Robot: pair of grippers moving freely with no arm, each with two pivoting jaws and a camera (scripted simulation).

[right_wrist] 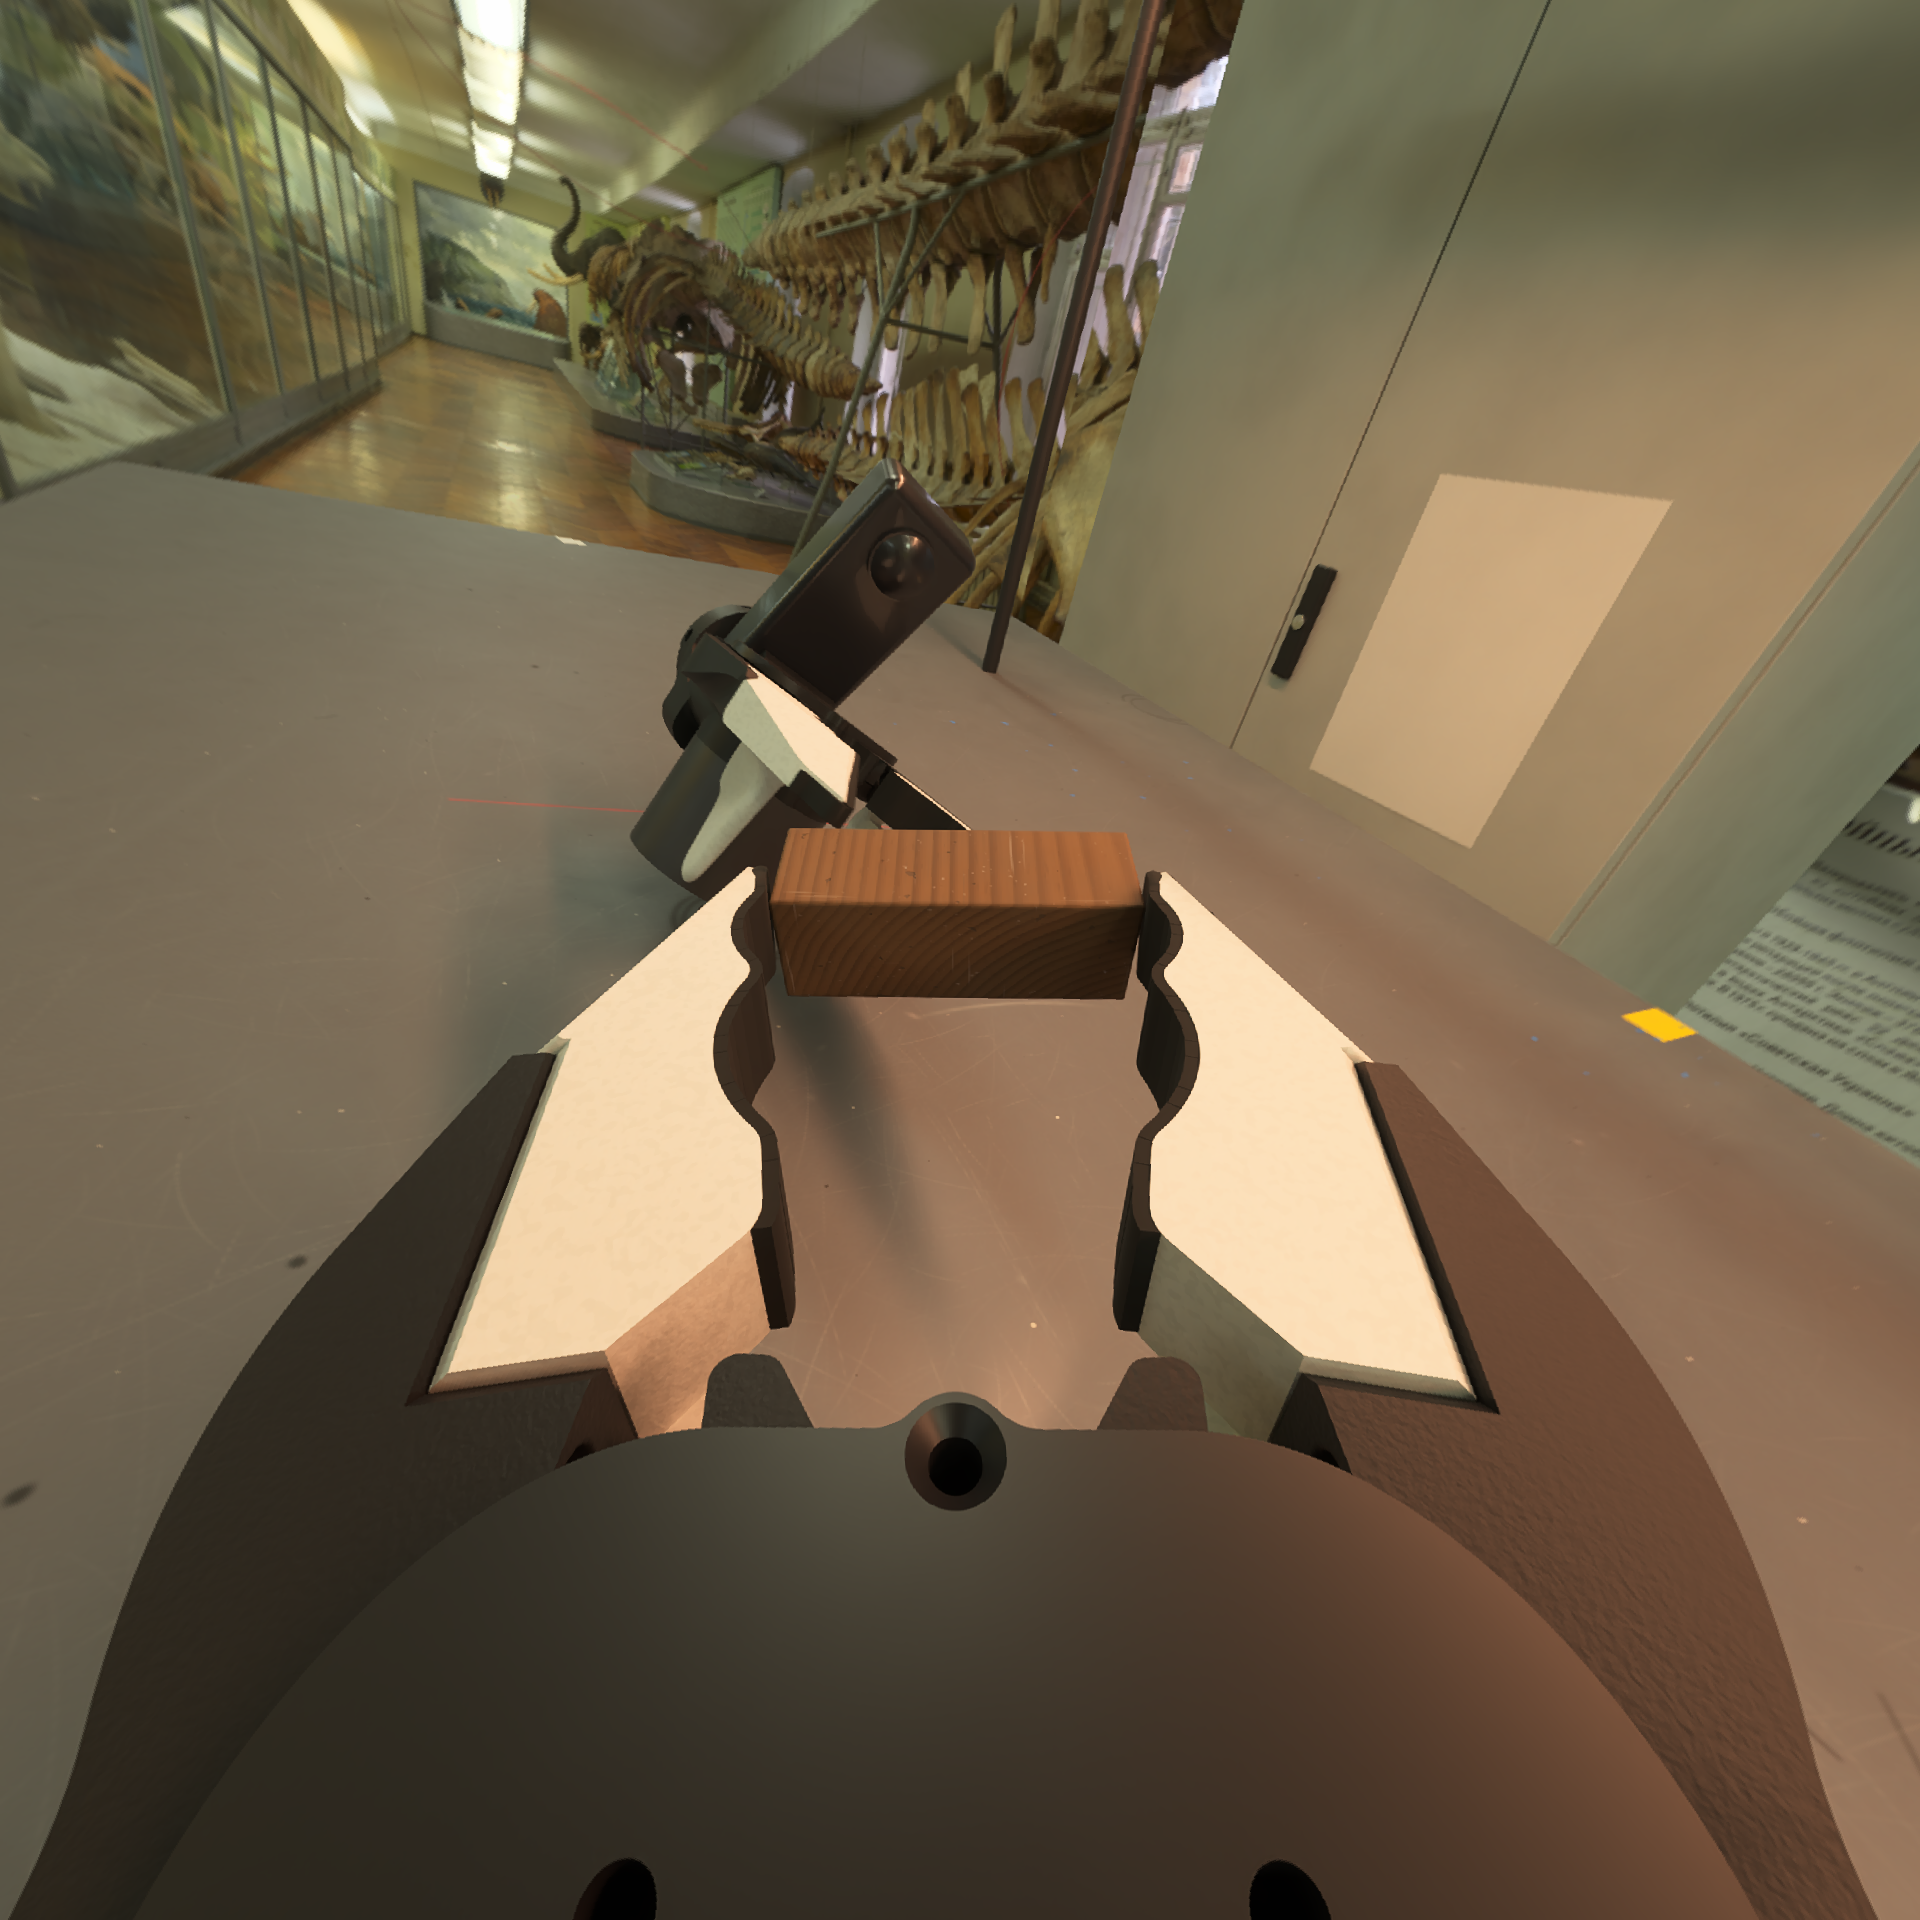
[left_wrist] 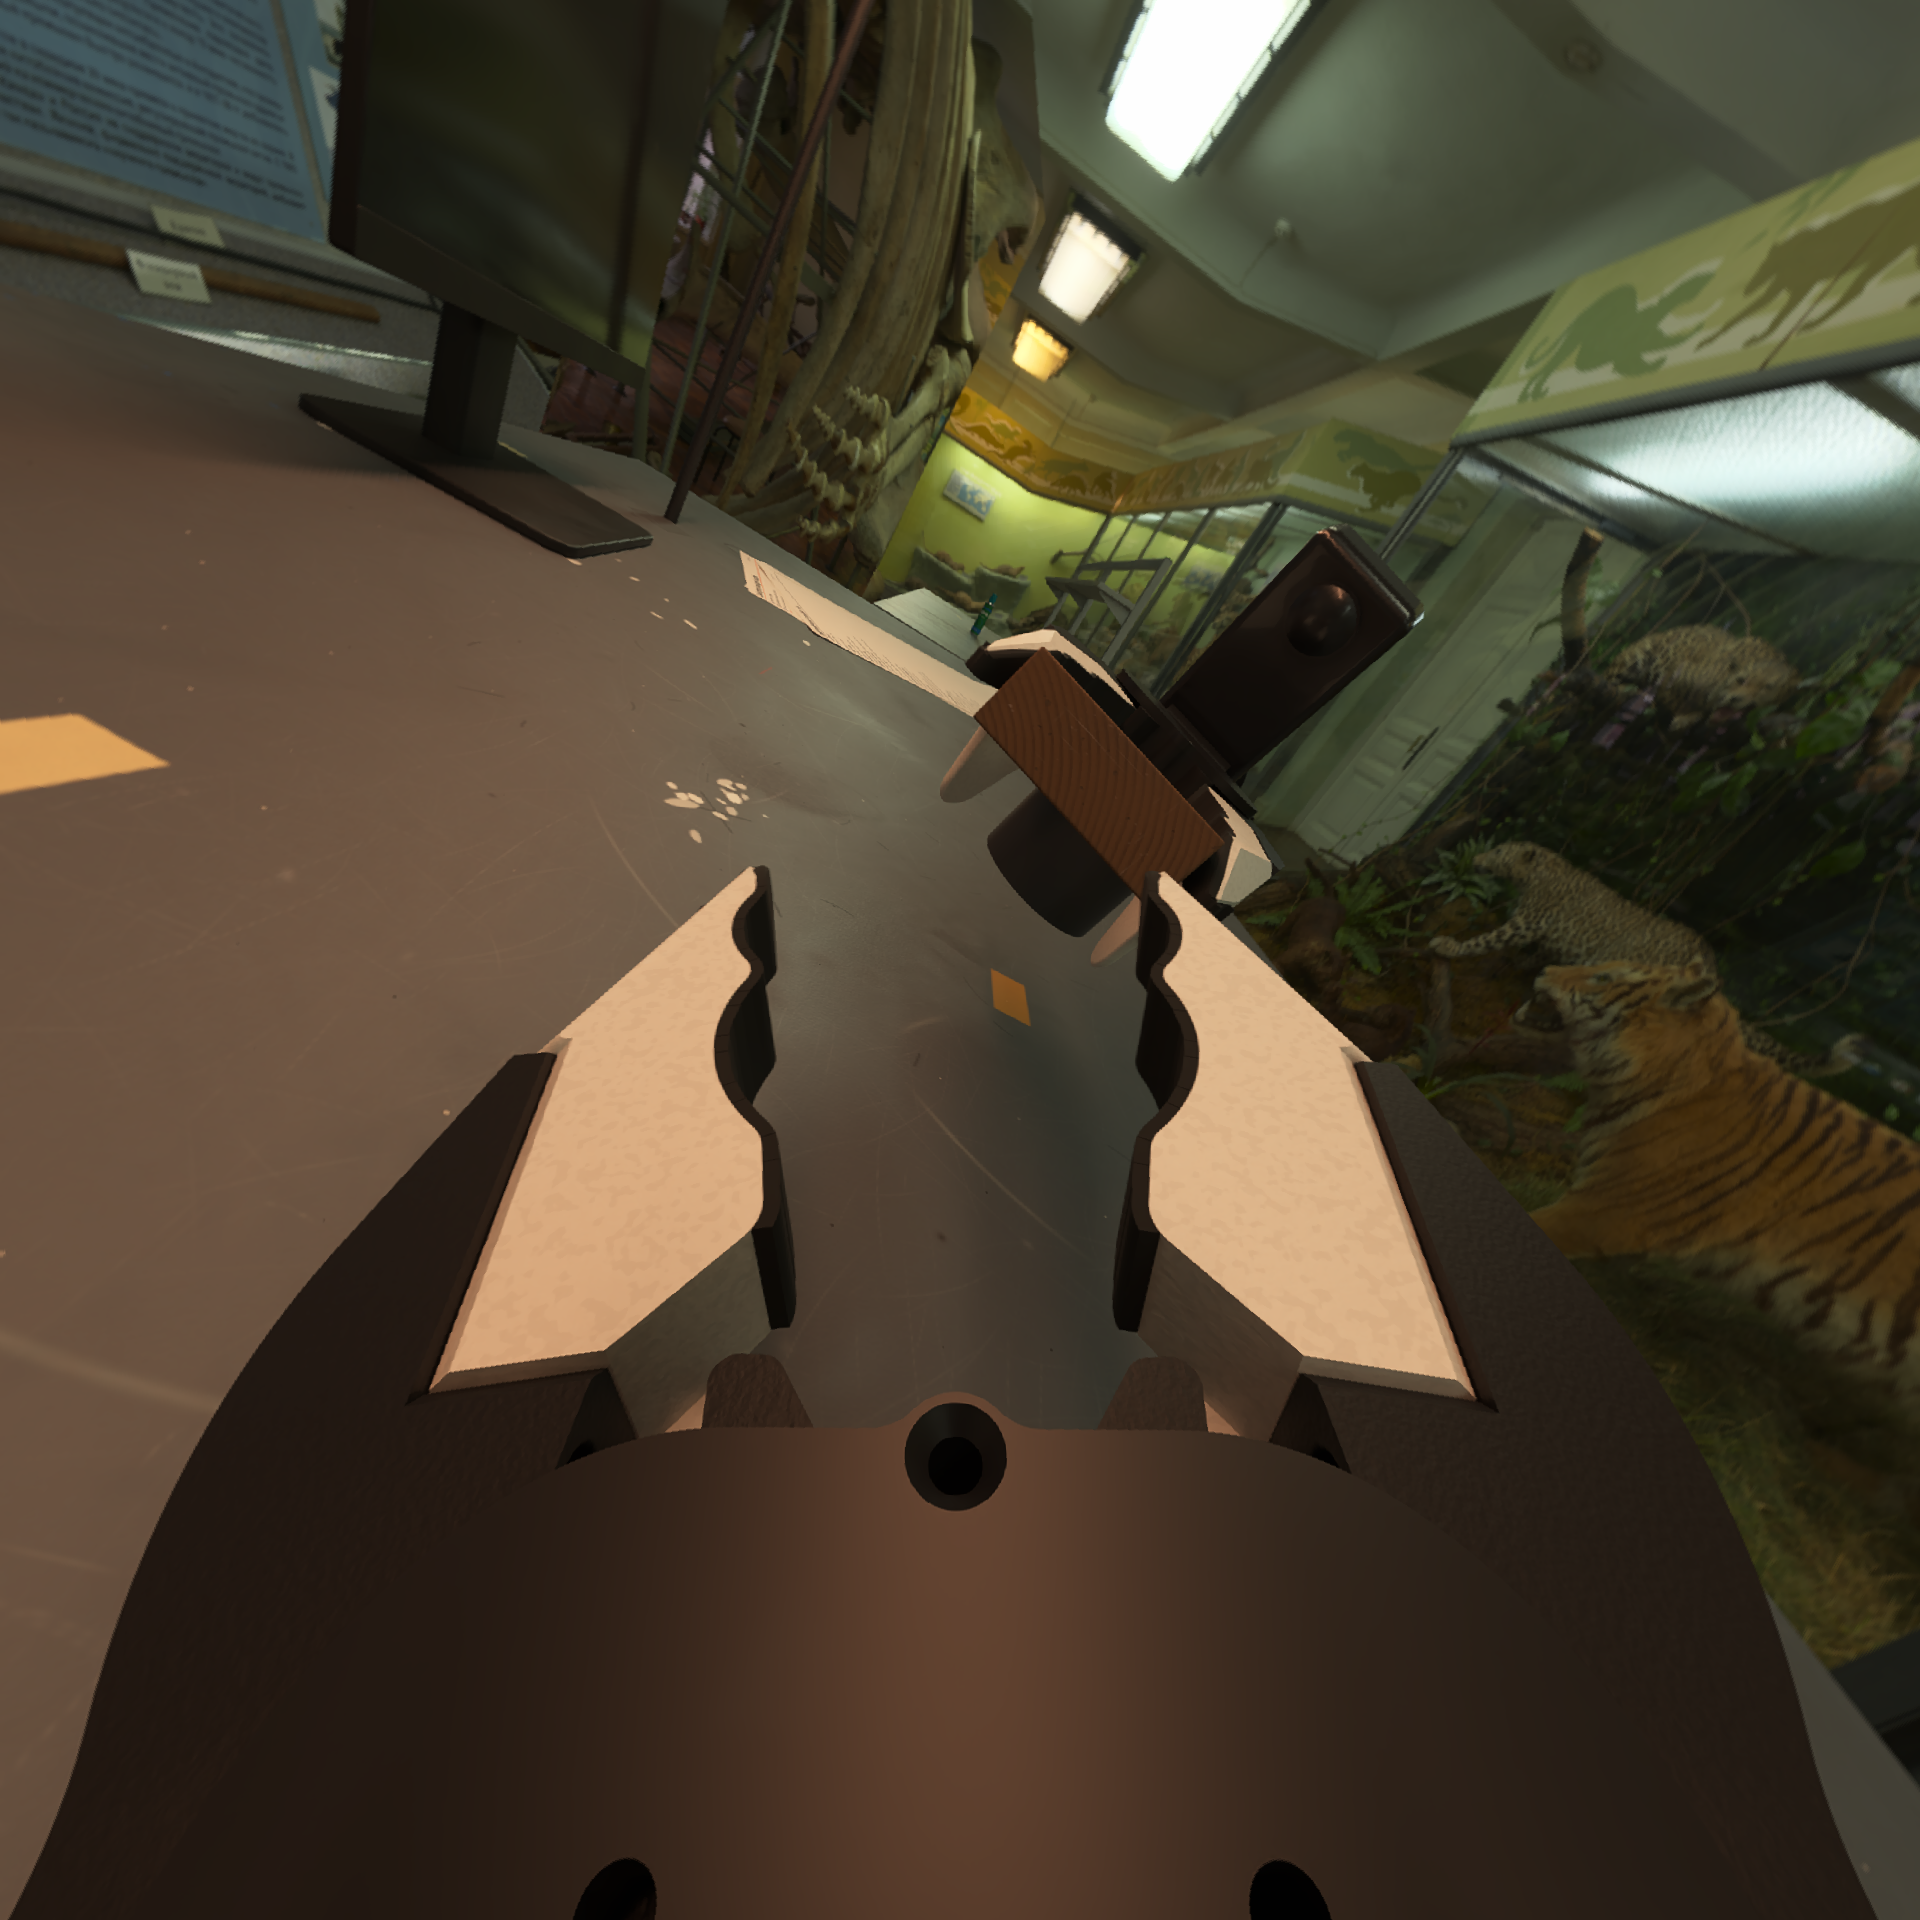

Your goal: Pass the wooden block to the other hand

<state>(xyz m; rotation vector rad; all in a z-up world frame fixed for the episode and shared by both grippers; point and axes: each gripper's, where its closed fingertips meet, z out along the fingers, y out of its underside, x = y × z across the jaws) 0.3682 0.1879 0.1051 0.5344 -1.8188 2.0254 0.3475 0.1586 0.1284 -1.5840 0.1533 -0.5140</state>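
Note:
The wooden block (right_wrist: 951,914) is a brown rectangular piece. My right gripper (right_wrist: 954,896) is shut on it, one fingertip on each short end, and holds it a little above the grey table (right_wrist: 312,831), with its shadow below. My left gripper (left_wrist: 956,894) is open and empty, and points at the block (left_wrist: 1101,774) from a short distance. In the left wrist view the right gripper (left_wrist: 1127,758) faces me, tilted, with the block across its fingertips. In the right wrist view the left gripper (right_wrist: 758,790) sits just beyond the block, to its left, apart from it.
A dark monitor (left_wrist: 488,208) on a flat stand stands at the table's far left. A sheet of paper (left_wrist: 862,634) lies by the far edge. The table's edge (left_wrist: 1340,1029) runs close on the right. A thin pole (right_wrist: 1060,364) and a grey cabinet (right_wrist: 1455,416) stand behind.

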